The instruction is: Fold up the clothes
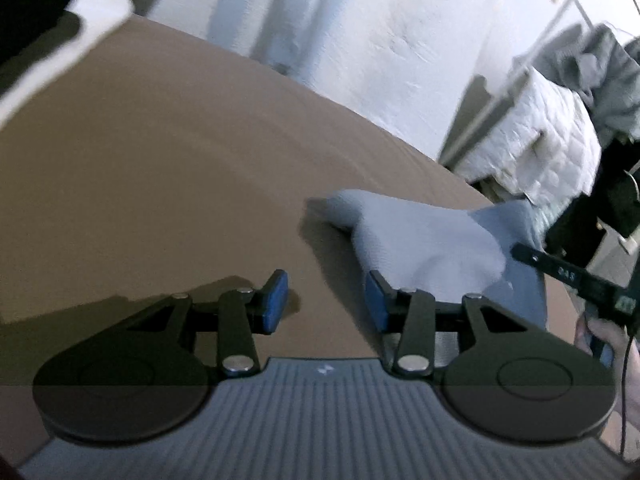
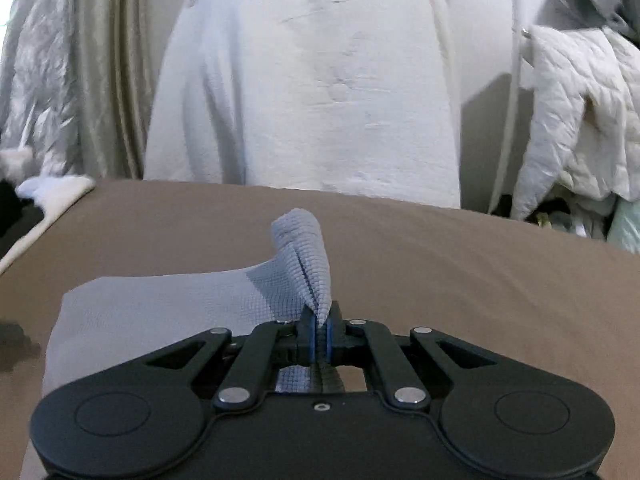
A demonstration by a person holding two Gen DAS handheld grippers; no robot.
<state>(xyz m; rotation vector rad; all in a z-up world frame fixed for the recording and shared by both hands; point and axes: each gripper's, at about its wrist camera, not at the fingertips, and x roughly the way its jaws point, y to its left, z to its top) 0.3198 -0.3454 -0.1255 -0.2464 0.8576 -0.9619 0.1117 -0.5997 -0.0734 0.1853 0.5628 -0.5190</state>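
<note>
A light blue-grey waffle-knit cloth (image 2: 160,304) lies on the brown bed surface (image 2: 440,264). My right gripper (image 2: 320,334) is shut on a bunched corner of the cloth, which stands up in a peak above the blue pads. In the left wrist view the same cloth (image 1: 420,236) lies to the right, lifted at its far right side where the right gripper (image 1: 576,276) holds it. My left gripper (image 1: 326,300) is open and empty, just above the brown surface, its right finger next to the cloth's near edge.
A white garment (image 2: 312,80) hangs behind the bed. A white quilted jacket (image 2: 568,120) hangs on a rack at the right, also in the left wrist view (image 1: 552,136). Pale curtains (image 2: 80,72) hang at the left. A white pillow (image 1: 60,40) lies at the far left.
</note>
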